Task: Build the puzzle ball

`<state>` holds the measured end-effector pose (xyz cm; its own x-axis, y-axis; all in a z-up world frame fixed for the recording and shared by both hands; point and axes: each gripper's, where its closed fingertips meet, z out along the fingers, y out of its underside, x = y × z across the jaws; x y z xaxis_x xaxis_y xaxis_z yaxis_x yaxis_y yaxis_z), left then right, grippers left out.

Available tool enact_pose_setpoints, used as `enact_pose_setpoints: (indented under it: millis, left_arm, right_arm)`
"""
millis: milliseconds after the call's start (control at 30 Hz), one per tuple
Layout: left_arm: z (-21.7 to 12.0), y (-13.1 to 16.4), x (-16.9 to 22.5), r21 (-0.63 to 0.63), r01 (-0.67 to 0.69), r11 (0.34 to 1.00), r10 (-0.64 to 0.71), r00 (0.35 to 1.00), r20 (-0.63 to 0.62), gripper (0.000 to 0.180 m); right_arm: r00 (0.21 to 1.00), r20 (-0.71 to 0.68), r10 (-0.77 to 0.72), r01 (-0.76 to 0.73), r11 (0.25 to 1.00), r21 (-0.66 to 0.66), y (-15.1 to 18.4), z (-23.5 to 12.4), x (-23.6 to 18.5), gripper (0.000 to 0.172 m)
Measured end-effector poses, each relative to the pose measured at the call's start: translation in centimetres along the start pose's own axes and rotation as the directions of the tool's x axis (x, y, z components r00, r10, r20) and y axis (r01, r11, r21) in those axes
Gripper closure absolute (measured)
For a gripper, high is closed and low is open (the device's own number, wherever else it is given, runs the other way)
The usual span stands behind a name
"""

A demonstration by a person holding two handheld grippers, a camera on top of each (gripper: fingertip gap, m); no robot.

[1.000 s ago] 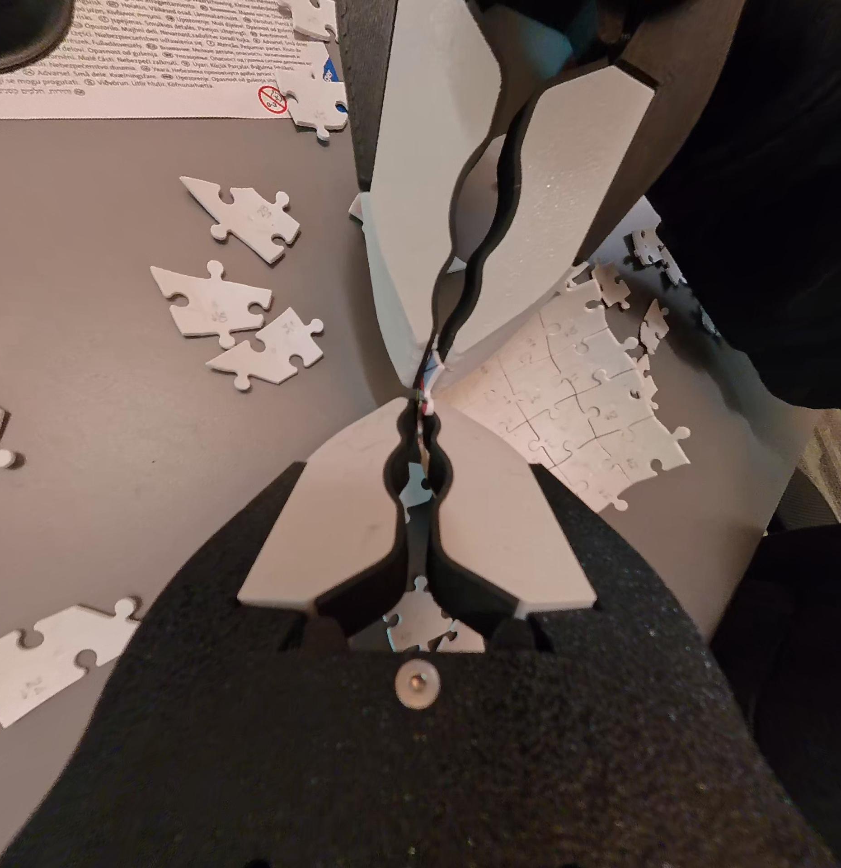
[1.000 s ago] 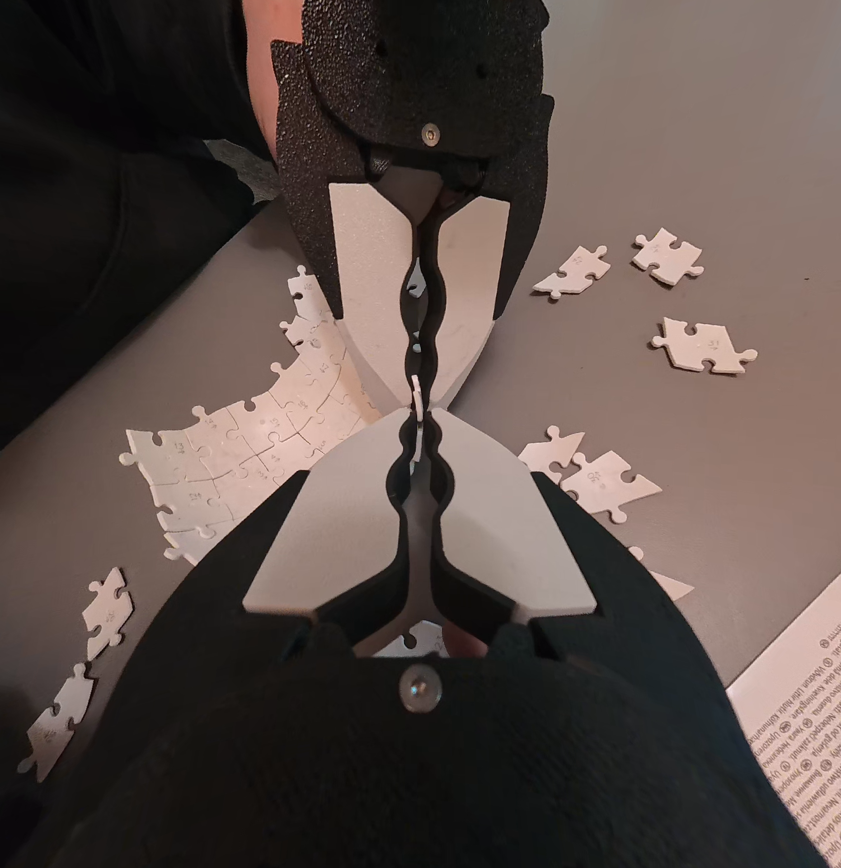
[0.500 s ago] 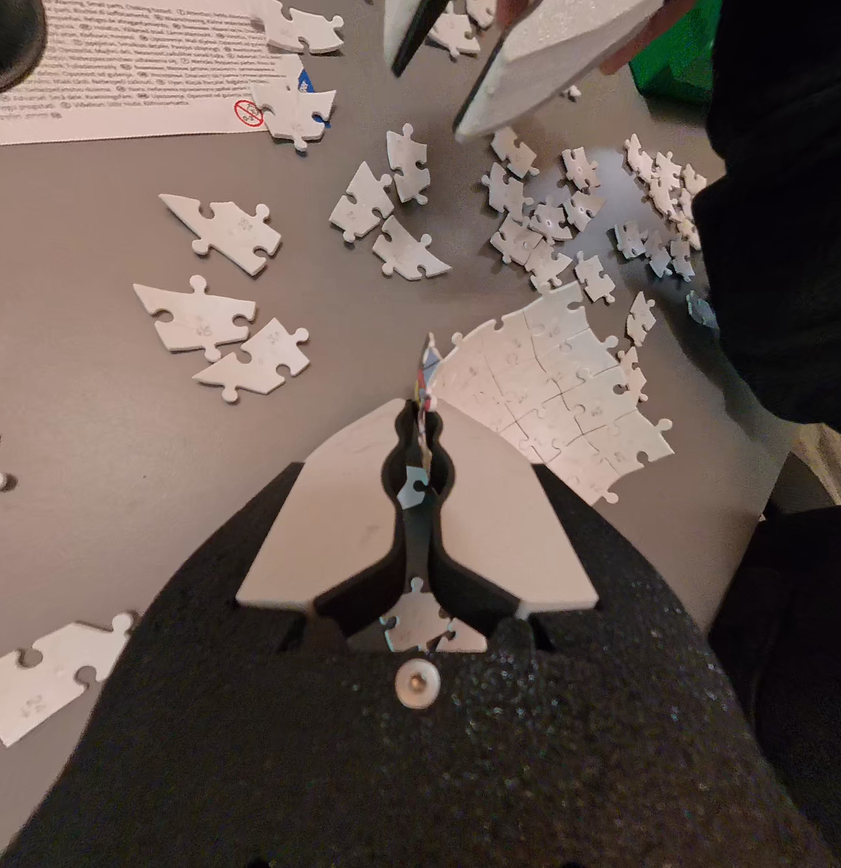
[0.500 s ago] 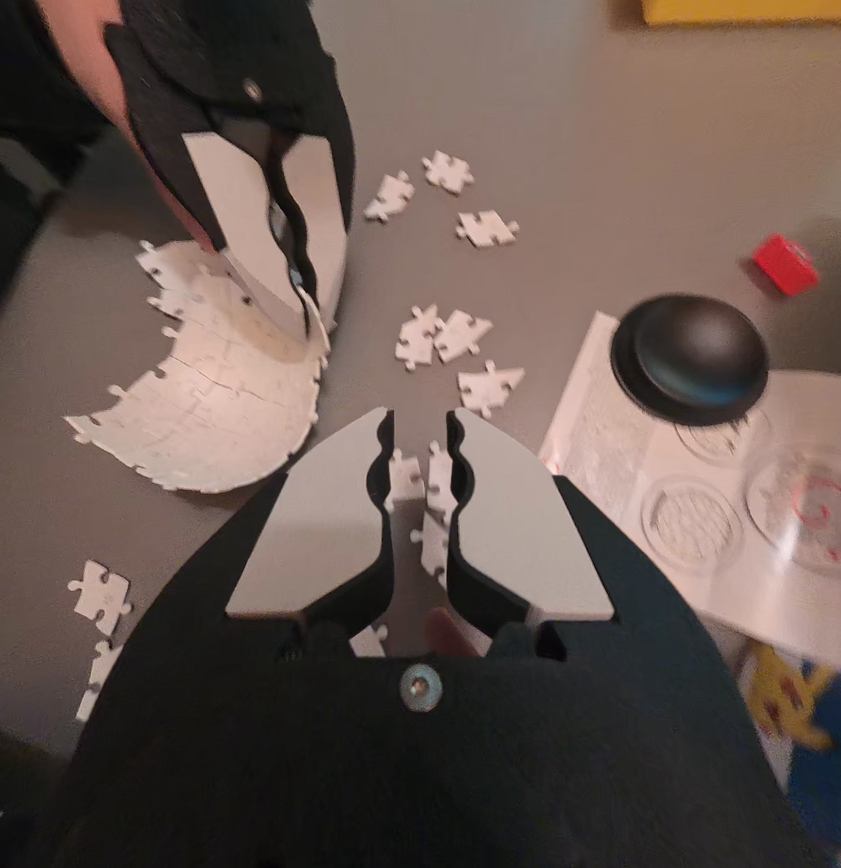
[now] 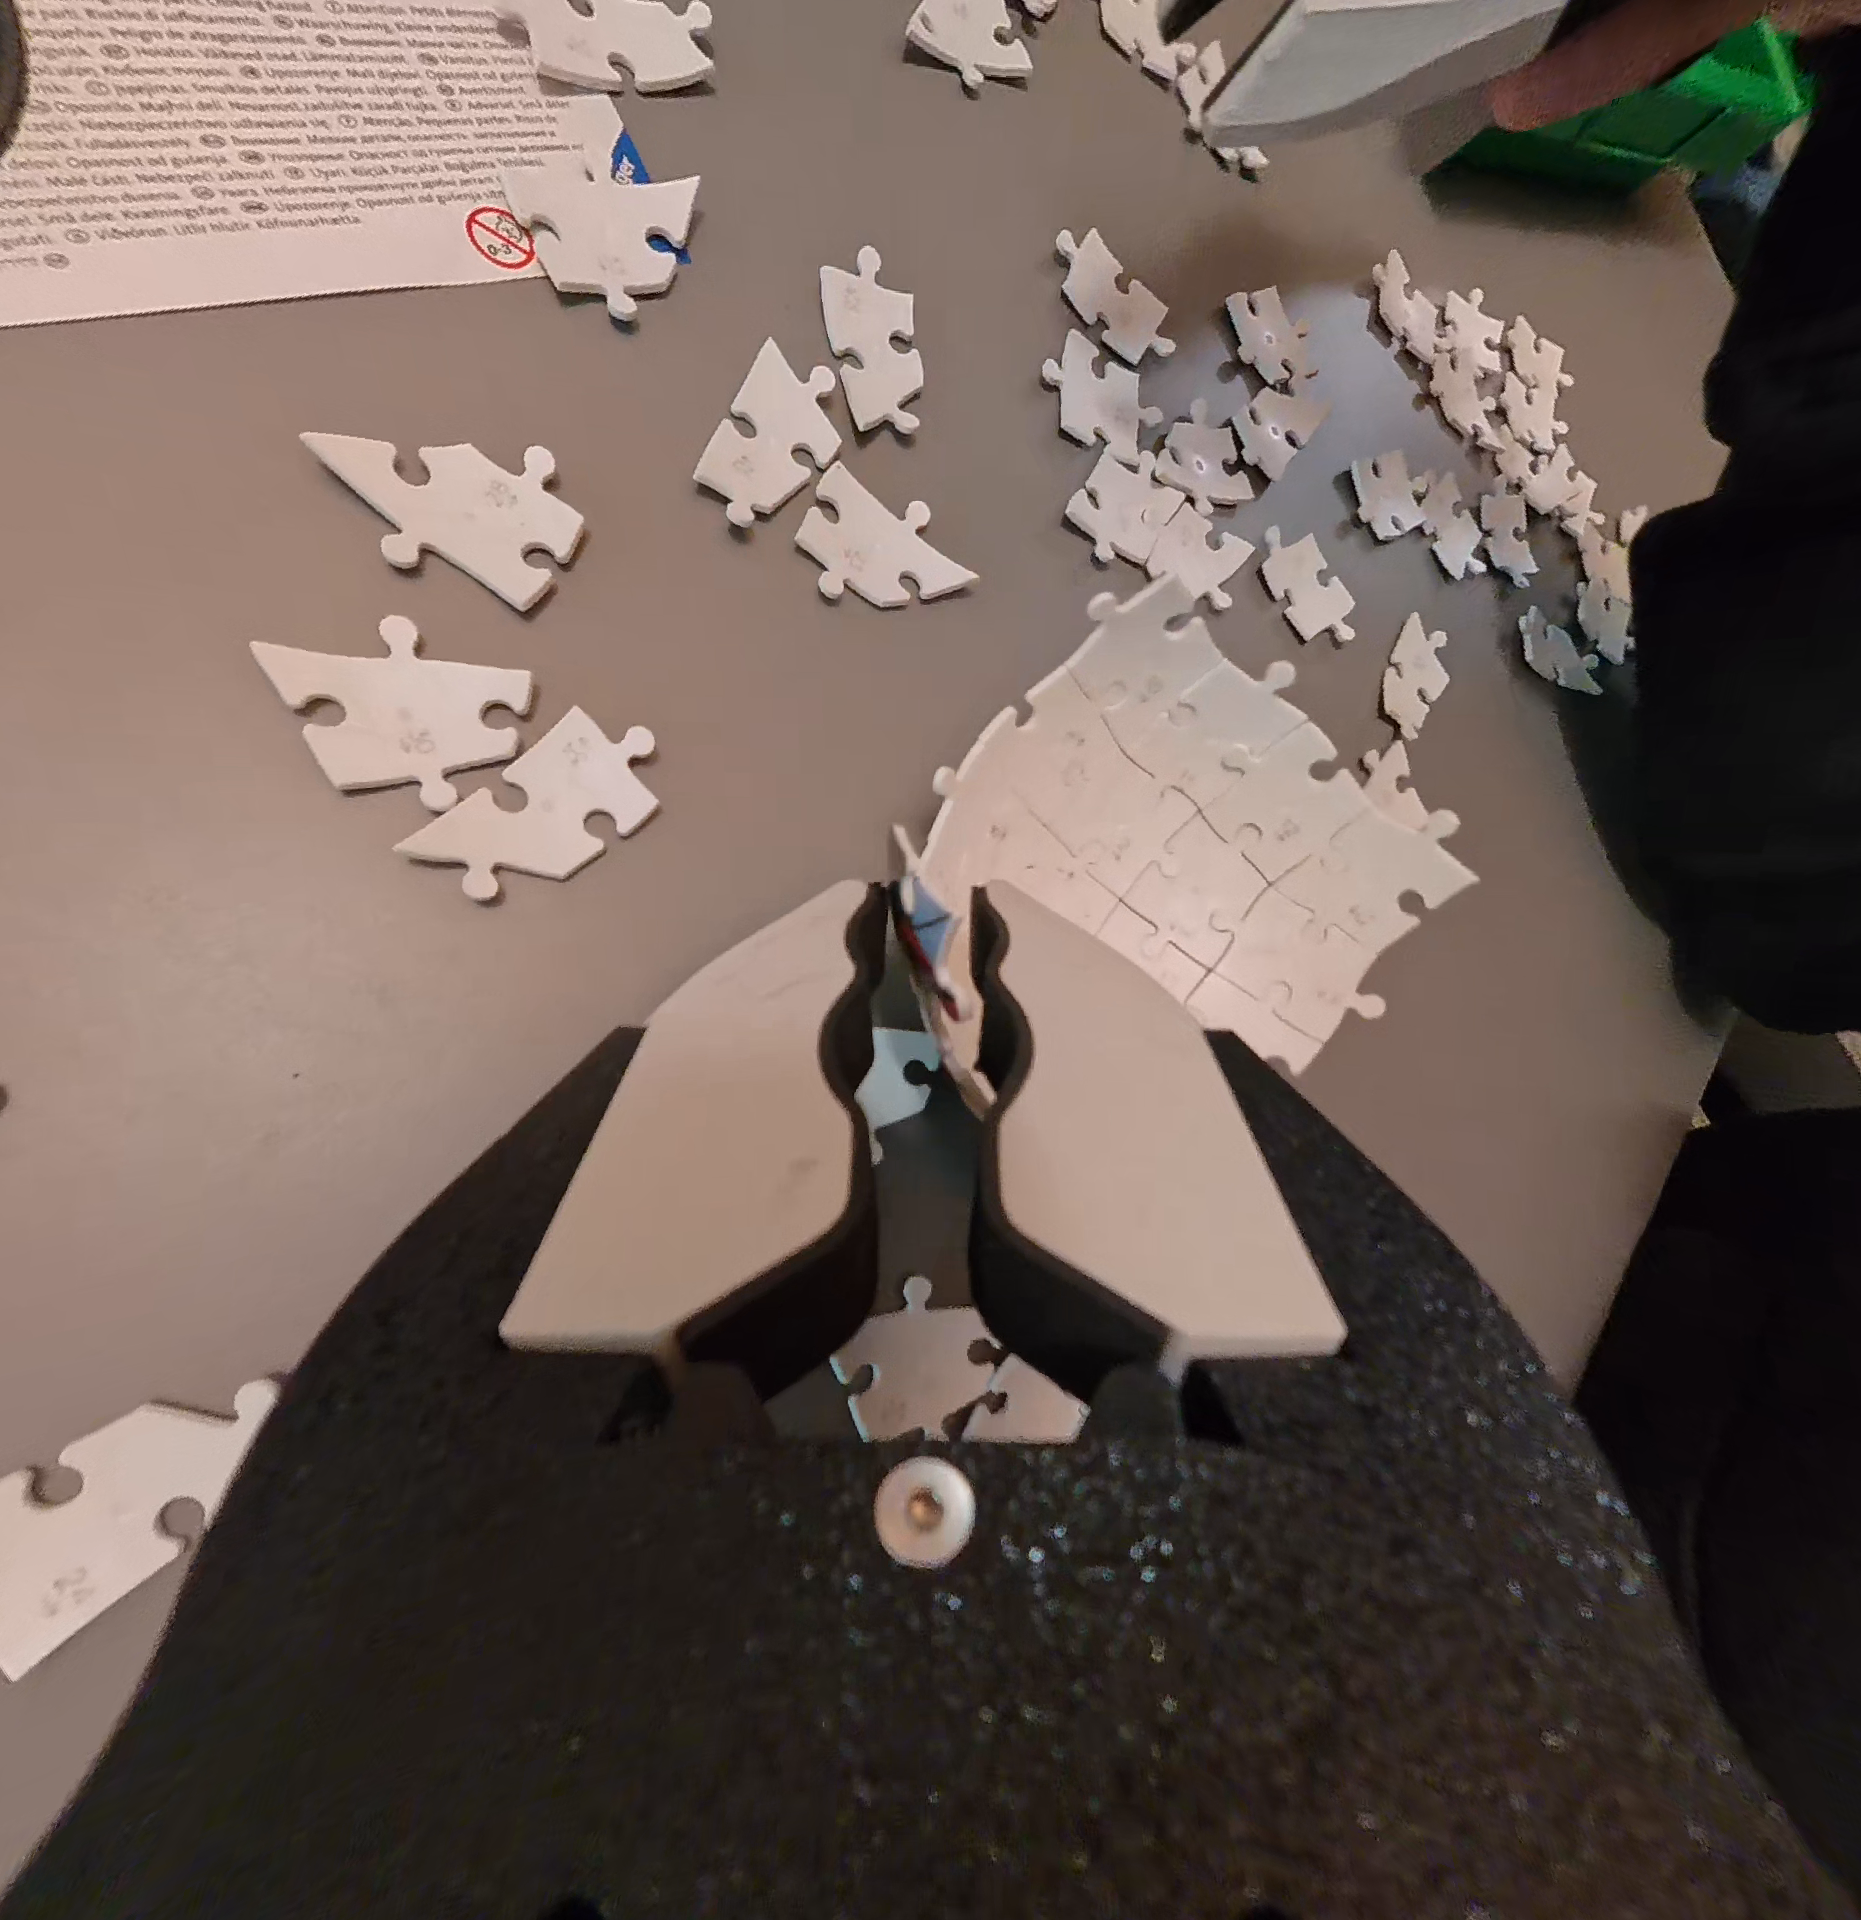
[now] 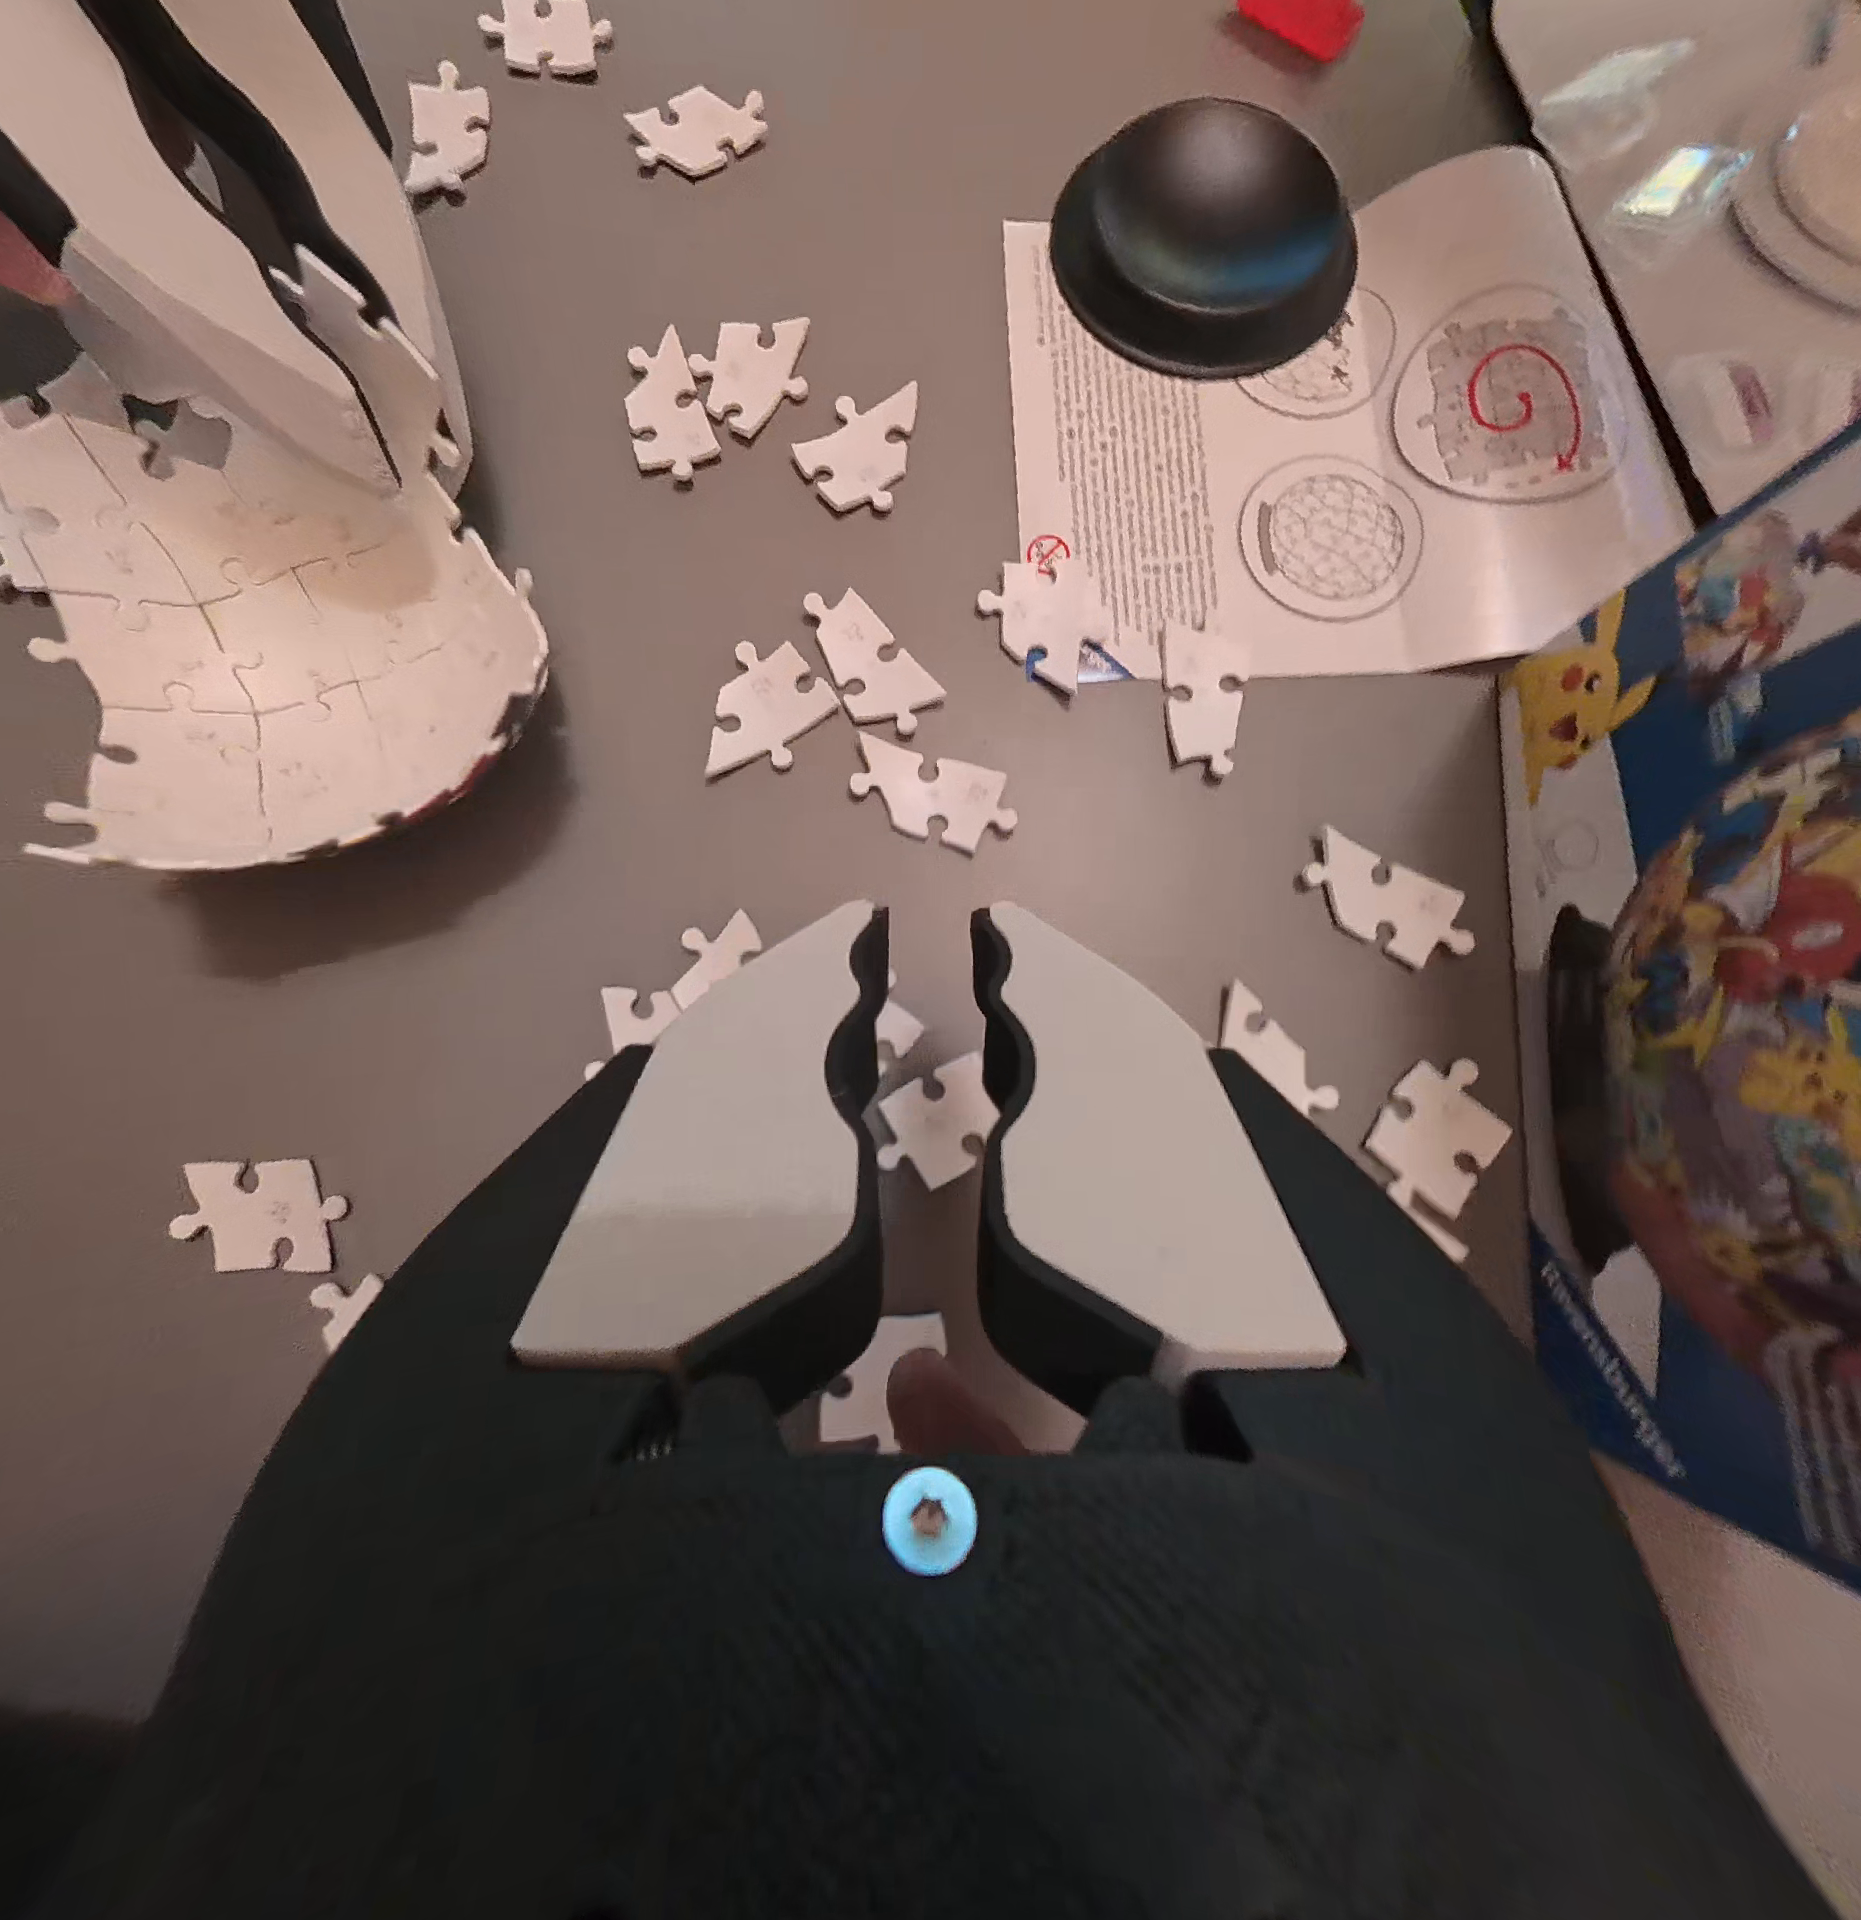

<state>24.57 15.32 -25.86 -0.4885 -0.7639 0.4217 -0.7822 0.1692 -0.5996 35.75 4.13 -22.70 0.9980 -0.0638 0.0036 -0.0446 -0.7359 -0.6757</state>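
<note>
My left gripper (image 5: 931, 904) is open. A puzzle piece (image 5: 934, 966) with a blue and red face stands on edge and tilted between its spread pads, at the rim of a curved white assembly of joined pieces (image 5: 1217, 831) on the grey table (image 5: 178, 987). The right wrist view shows the left gripper's fingers (image 6: 282, 343) set over that assembly (image 6: 261, 665) at the upper left. My right gripper (image 6: 929, 920) is open and empty, above loose white pieces (image 6: 931, 1122). One of its fingers (image 5: 1352, 73) shows at the top right of the left wrist view.
Several loose white pieces (image 5: 832, 488) lie scattered on the table. A printed sheet (image 6: 1269, 499) carries a black dome-shaped stand (image 6: 1201, 260). A colourful puzzle box (image 6: 1736, 935) stands at the right. A green object (image 5: 1632, 114) and a dark sleeve (image 5: 1788, 623) are nearby. The grippers' ends are close to 15 cm from one another.
A second ago both grippers were shut tip to tip on the piece. The right gripper opened and drew back to the right. The left gripper has now opened, and the piece leans between its pads.
</note>
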Motion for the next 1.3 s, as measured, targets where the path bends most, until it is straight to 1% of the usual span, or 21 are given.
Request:
enact_pose_setpoints:
  millis: [133,200,267,367,433,500,600,700,767,867,933,1033,1100,1200,1300]
  left_arm:
    - [-0.1,0.1,0.0,-0.002,-0.006,1.000,0.006,1.000,0.003,0.163]
    - [0.0,0.1,0.0,-0.006,-0.008,1.000,0.008,1.000,0.004,0.163]
    - [-0.1,0.1,0.1,-0.003,-0.015,1.000,0.015,1.000,0.002,0.162]
    - [-0.3,0.1,0.1,0.000,-0.019,1.000,0.019,1.000,0.007,0.162]
    - [-0.7,0.0,0.0,0.006,-0.021,1.000,0.021,1.000,0.011,0.161]
    - [-1.4,-0.3,0.0,0.025,-0.023,0.999,0.023,1.000,0.016,0.160]
    - [-3.2,-1.2,0.4,0.078,-0.038,0.996,0.037,0.999,0.015,0.155]
    - [-6.0,-2.7,1.0,0.169,-0.054,0.984,0.053,0.999,0.010,0.143]
    - [-7.9,-3.5,1.1,0.226,-0.059,0.972,0.054,0.998,0.027,0.134]
    - [-10.0,-3.9,0.4,0.285,-0.071,0.956,0.046,0.995,0.093,0.134]
    - [-10.8,-3.6,-0.3,0.288,-0.075,0.955,0.035,0.990,0.139,0.134]
    - [-11.2,-2.4,-1.6,0.254,-0.068,0.965,0.013,0.977,0.213,0.134]
    - [-11.2,-1.8,-2.0,0.243,-0.070,0.968,0.008,0.969,0.249,0.134]
    - [-10.8,-1.3,-1.9,0.244,-0.064,0.968,-0.003,0.964,0.264,0.132]
    - [-10.4,-1.1,-1.2,0.235,-0.065,0.970,-0.001,0.963,0.270,0.131]
  right_arm:
    - [1.000,-0.007,0.027,-0.027,1.000,-0.002,1.3,-0.5,-0.4,0.157]
    - [0.999,-0.007,0.048,-0.048,0.999,-0.024,2.0,-0.6,-0.4,0.157]
    - [0.998,-0.012,0.068,-0.069,0.997,-0.017,2.0,-0.7,-0.5,0.157]
    - [0.996,0.060,0.072,-0.073,0.997,0.012,1.3,0.0,-1.8,0.157]
    - [0.993,0.097,0.061,-0.062,0.998,0.008,1.0,0.5,-2.7,0.157]
    - [0.992,0.119,0.046,-0.045,0.999,-0.010,0.9,0.9,-3.3,0.156]
    - [0.993,0.111,0.034,-0.033,0.999,-0.010,0.6,0.8,-3.3,0.156]
    - [0.997,0.068,0.043,-0.044,0.999,0.014,0.4,-0.3,-2.7,0.155]
    - [0.998,0.040,0.046,-0.047,0.998,0.031,0.5,-1.3,-2.2,0.151]
    - [0.998,-0.018,0.057,-0.056,0.997,0.051,0.6,-2.7,-1.4,0.141]
    - [0.997,-0.054,0.058,-0.054,0.996,0.066,0.6,-3.5,-1.0,0.133]
    - [0.990,-0.122,0.065,-0.055,0.995,0.089,0.6,-4.9,-0.3,0.121]
    - [0.988,-0.143,0.057,-0.041,0.993,0.113,0.4,-5.7,-0.4,0.113]
    - [0.990,-0.135,0.039,-0.021,0.991,0.133,0.4,-6.4,-1.1,0.106]
    - [0.991,-0.132,-0.009,0.022,0.995,0.093,1.5,-6.9,-1.6,0.102]
